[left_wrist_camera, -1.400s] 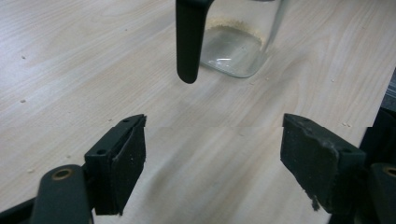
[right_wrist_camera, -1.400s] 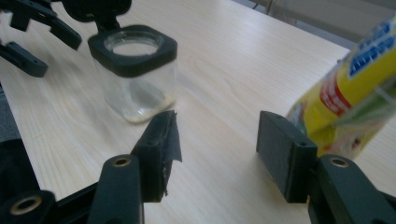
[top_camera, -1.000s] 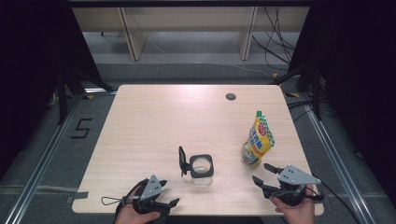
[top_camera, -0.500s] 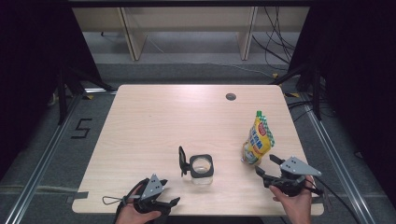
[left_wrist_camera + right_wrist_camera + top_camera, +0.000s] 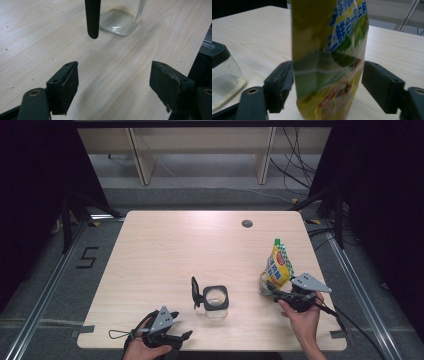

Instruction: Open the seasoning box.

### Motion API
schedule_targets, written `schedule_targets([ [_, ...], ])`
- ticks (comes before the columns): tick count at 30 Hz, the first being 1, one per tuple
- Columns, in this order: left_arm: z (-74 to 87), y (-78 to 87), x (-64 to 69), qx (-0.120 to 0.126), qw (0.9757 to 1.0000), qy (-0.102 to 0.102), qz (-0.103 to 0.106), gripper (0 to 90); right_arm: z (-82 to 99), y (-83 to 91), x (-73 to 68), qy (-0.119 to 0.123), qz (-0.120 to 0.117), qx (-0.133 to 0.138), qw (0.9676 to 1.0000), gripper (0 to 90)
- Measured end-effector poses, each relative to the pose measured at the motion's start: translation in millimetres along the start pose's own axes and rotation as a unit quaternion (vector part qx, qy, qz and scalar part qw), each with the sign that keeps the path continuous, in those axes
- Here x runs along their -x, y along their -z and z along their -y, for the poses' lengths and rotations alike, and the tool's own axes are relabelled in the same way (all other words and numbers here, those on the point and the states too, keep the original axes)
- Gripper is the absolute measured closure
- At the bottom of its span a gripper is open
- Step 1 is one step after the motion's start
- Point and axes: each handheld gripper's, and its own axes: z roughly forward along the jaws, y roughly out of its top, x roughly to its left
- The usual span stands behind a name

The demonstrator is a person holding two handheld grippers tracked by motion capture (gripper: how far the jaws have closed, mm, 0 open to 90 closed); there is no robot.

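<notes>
Landmark: the glass jar [image 5: 216, 301], square-sided with a black collar, standing open near the table's [image 5: 165, 250] front edge; its black flip lid [image 5: 194, 292] hangs off its left side.

Left of the jar and closer to the person, the left gripper [image 5: 182, 336] sits at the front edge, held in the left hand [image 5: 142, 347], which is cut off by the bottom of the high view. Its jaws stand wide apart with nothing but bare wood between them. In the left gripper view the jar [image 5: 122, 17] is cropped at the top, so just its glass base and a thin line of pale residue show, and the lid [image 5: 92, 17] comes down as a dark bar ahead of it.

Right of the jar, the yellow-green stand-up refill pouch [image 5: 276, 267] stands upright. Its base is hidden behind the right gripper [image 5: 270, 289]. In the right gripper view the pouch [image 5: 329, 57] stands between the jaws. The jaws have just been opening and are spread; the left pad looks flush with the pouch edge, the right pad clears it with a visible gap, so not clamped. The pouch top is cut off, the print is blurred, and only part of the lettering is legible. The jar [image 5: 224, 72] is cropped at the left edge of that view.

Far side of the table from the jar: a small dark round spot [image 5: 247, 223], too small to identify.
</notes>
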Motion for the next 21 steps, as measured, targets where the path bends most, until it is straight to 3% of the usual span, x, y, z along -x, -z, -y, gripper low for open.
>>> schedule_targets([
  [1,-0.2,-0.1,-1.5,-0.002,0.9999,-0.013,-0.002,22.9,-0.1,-0.6,1.0,0.009,0.005,0.001,0.9999,32.6],
  [2,0.2,-1.4,-0.2,0.006,1.0000,-0.004,0.000,22.9,-0.1,-0.6,1.0,0.009,0.005,0.001,0.9999,32.6],
  [3,0.2,0.0,-1.7,-0.004,0.9999,-0.014,0.000,23.0,0.1,-1.0,2.0,0.016,0.008,0.000,0.9998,33.9],
  [5,0.1,-2.2,-1.4,0.006,0.9999,-0.008,0.001,23.0,-1.6,-0.2,3.9,0.017,0.002,-0.009,0.9998,36.0],
  [8,0.3,-1.5,-1.4,0.001,1.0000,-0.009,0.000,23.1,-3.7,-0.1,5.1,0.023,-0.007,-0.015,0.9996,37.2],
  [9,0.3,-0.6,-3.4,-0.005,0.9997,-0.022,-0.003,23.1,-5.3,-0.5,9.8,0.046,-0.014,-0.014,0.9987,38.5],
  [10,0.3,-0.6,-3.4,-0.005,0.9997,-0.022,-0.003,23.1,-7.2,0.1,12.6,0.050,-0.025,-0.023,0.9982,39.5],
  [11,0.9,-0.7,-2.8,0.001,1.0000,-0.004,-0.002,23.1,-8.2,-0.1,15.5,0.057,-0.036,-0.028,0.9974,39.9],
  [13,1.1,-0.8,-3.0,0.001,1.0000,0.001,-0.001,23.1,-9.8,-0.2,18.6,0.068,-0.039,-0.028,0.9965,40.7],
  [14,1.3,0.4,-4.7,-0.010,0.9999,-0.007,-0.005,23.2,-11.0,-0.6,22.4,0.075,-0.048,-0.033,0.9954,41.8],
  [16,0.8,0.2,-4.1,-0.002,1.0000,-0.001,-0.005,23.2,-13.9,-3.6,31.0,0.103,-0.058,-0.022,0.9928,43.4],
  [17,0.6,0.1,-3.4,0.002,1.0000,0.006,-0.004,23.1,-13.9,-2.9,32.2,0.099,-0.067,-0.031,0.9923,44.4],
  [18,0.4,0.6,-3.9,0.002,1.0000,0.001,-0.005,23.2,-12.9,-4.9,38.4,0.091,-0.073,-0.015,0.9931,45.5],
  [20,0.1,1.2,-5.2,0.002,1.0000,-0.009,-0.004,23.2,-9.8,-4.2,39.2,0.053,-0.073,-0.012,0.9959,45.5],
  [21,0.1,1.2,-5.2,0.002,1.0000,-0.009,-0.004,23.2,-9.8,-4.2,39.2,0.053,-0.073,-0.012,0.9959,45.5],
])
